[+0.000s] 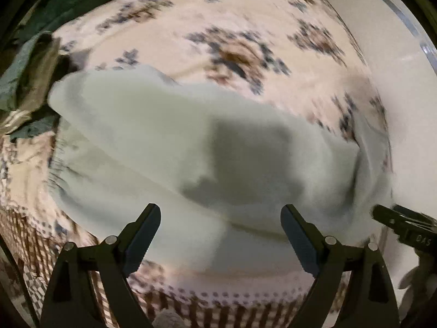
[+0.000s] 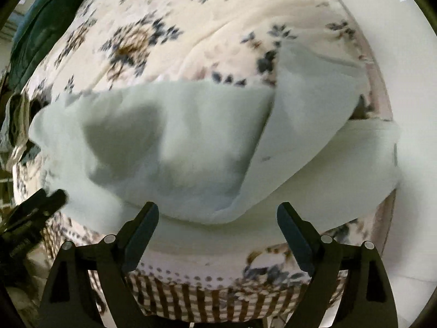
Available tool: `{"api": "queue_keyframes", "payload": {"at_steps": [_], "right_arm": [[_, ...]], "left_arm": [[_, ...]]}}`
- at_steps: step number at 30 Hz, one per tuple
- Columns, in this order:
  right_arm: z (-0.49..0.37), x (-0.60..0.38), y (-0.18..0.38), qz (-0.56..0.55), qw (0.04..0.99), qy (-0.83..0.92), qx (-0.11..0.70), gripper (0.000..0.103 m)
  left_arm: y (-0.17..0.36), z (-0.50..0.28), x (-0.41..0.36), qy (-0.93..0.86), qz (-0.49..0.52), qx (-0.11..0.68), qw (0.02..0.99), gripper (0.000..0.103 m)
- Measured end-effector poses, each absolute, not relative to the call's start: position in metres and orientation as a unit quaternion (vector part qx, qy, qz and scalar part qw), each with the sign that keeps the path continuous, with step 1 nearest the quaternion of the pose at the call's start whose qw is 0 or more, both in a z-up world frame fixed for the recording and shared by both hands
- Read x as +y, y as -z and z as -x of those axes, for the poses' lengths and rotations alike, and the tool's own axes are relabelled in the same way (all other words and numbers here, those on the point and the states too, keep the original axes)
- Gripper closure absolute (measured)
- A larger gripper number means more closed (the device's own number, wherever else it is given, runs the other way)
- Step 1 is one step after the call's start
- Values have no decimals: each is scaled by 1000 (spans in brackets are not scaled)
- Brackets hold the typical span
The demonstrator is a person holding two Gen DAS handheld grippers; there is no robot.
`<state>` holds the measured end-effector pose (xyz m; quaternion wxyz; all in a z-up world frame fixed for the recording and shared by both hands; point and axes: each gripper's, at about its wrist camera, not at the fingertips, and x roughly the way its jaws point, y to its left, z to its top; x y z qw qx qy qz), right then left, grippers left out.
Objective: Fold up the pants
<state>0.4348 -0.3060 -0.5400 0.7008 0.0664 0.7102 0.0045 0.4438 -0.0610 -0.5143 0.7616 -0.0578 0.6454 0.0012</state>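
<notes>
Pale mint pants lie across a floral bedspread, folded over with layers stacked. In the right wrist view the pants show one flap turned over at the right end. My left gripper hangs above the near edge of the cloth, open, with nothing between its fingers. My right gripper is likewise open over the pants' near fold and holds nothing. Each gripper shows at the edge of the other's view: the right gripper and the left gripper.
Dark green clothes are heaped at the bed's far left, also visible as dark clothes. The bedspread's checked trim marks the near edge. White floor lies past the bed's right side.
</notes>
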Motion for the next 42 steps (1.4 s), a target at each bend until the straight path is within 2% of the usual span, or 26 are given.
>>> {"api": "queue_keyframes", "payload": {"at_steps": [6, 12, 14, 15, 16, 17, 18, 21, 24, 28, 30, 32, 34, 35, 36, 42], "right_arm": [[-496, -348, 567, -37, 729, 73, 680, 12], [-562, -379, 642, -93, 694, 100, 707, 13], [-572, -387, 666, -109, 670, 112, 726, 30], [-574, -390, 670, -114, 669, 113, 725, 55], [-573, -394, 669, -124, 673, 116, 720, 66], [-569, -402, 662, -149, 679, 122, 708, 71], [-563, -411, 649, -172, 690, 134, 691, 96], [-526, -450, 598, -200, 729, 207, 621, 95], [-472, -500, 578, -266, 720, 280, 576, 95], [-410, -551, 609, -369, 660, 340, 559, 94], [-394, -560, 643, -415, 613, 331, 585, 90], [-381, -559, 662, -458, 588, 320, 584, 81], [-373, -552, 660, -479, 598, 306, 566, 53], [-372, -547, 656, -486, 610, 296, 552, 48], [-369, -540, 651, -492, 624, 286, 536, 44], [-372, -491, 655, -494, 630, 236, 551, 44]], "left_arm": [[539, -489, -18, -80, 77, 631, 768, 13], [568, -508, 19, -132, 134, 636, 748, 13], [572, -507, 24, -144, 131, 639, 744, 13], [573, -506, 26, -148, 129, 640, 743, 13], [573, -505, 30, -151, 131, 641, 741, 13], [573, -503, 33, -153, 134, 641, 740, 13], [571, -501, 36, -154, 136, 640, 741, 13], [559, -494, 38, -163, 134, 627, 750, 13], [549, -488, 36, -160, 145, 609, 763, 13], [554, -486, 34, -157, 165, 604, 764, 13], [562, -485, 34, -155, 176, 612, 755, 13], [567, -484, 37, -153, 186, 618, 748, 13], [567, -482, 46, -149, 202, 614, 748, 13], [565, -481, 51, -154, 208, 611, 749, 13], [563, -481, 58, -157, 215, 606, 749, 13], [591, -494, 109, -186, 319, 607, 704, 14]]}}
